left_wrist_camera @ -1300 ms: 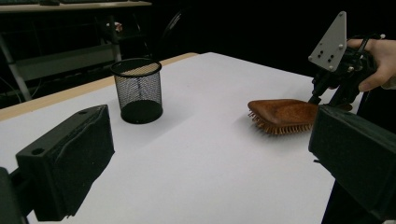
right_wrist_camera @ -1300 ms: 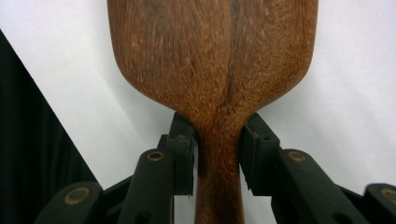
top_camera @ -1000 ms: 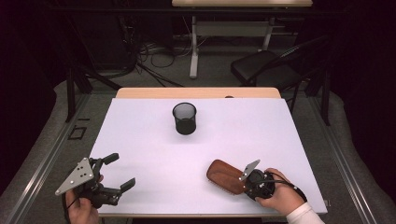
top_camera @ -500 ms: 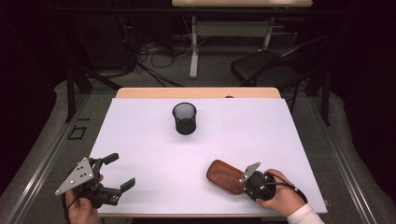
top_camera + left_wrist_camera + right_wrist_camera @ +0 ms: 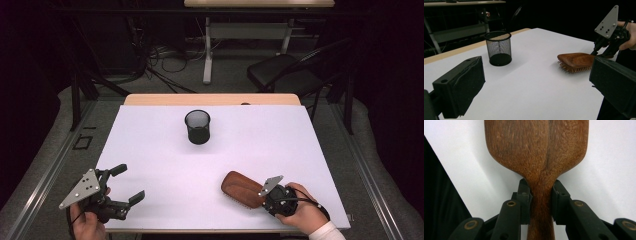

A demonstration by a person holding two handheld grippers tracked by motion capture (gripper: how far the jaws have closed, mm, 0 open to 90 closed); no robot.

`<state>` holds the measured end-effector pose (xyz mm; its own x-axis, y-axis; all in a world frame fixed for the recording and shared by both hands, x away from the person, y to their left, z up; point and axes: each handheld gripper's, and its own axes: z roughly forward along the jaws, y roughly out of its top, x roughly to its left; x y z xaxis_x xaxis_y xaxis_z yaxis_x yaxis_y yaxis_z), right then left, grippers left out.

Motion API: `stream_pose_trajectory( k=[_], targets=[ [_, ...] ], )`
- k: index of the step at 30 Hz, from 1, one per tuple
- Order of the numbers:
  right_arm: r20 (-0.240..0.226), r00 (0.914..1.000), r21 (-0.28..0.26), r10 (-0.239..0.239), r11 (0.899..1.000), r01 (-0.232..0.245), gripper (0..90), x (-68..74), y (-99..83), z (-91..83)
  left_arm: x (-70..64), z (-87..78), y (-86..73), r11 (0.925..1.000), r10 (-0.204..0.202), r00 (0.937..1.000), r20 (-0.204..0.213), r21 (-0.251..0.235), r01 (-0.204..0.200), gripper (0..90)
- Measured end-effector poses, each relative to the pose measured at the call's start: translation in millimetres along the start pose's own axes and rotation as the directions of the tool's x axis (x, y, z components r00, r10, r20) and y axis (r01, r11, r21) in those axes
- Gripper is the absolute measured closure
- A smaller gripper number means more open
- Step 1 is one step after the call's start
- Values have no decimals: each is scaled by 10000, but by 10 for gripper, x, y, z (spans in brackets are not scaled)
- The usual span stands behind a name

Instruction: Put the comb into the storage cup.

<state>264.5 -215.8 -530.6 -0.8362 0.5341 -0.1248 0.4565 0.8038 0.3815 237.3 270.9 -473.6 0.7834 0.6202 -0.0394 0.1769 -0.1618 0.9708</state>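
A brown wooden hairbrush point(image 5: 242, 189) lies bristles down on the white table point(image 5: 225, 150), front right. My right gripper point(image 5: 264, 197) is shut on its handle; in the right gripper view both jaws press the narrow neck of the hairbrush point(image 5: 541, 202). The left gripper view shows the hairbrush point(image 5: 576, 61) with bristles touching the table and the right gripper point(image 5: 602, 51) behind it. A black mesh cup point(image 5: 198, 127) stands upright mid-table, empty as far as I can see. My left gripper point(image 5: 127, 184) hovers at the front left corner, open, nothing between its jaws.
The table's wooden far edge point(image 5: 210, 99) borders a dark floor with cables, a desk frame point(image 5: 207, 45) and a black chair point(image 5: 280, 72) behind. The mesh cup point(image 5: 498, 48) stands well apart from the brush.
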Motion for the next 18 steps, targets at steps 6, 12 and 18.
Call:
stream_pose_trajectory(
  k=[6, 12, 18],
  targets=[
    [-128, 9998, -215, 177, 9996, -180, 724, -9, -29, -5, -3, 5, -2, 10000, -1, 10000, 18, -11, 1, 2],
    [-130, 9997, -449, 228, 9987, -234, 724, -10, -38, -14, -2, 3, -1, 10000, -7, 10000, -2, -5, 7, 2],
    [-139, 9997, -527, 222, 9983, -229, 724, -20, -43, -24, -1, 5, -2, 10000, -3, 10000, 40, 4, 3, 2]
  ],
)
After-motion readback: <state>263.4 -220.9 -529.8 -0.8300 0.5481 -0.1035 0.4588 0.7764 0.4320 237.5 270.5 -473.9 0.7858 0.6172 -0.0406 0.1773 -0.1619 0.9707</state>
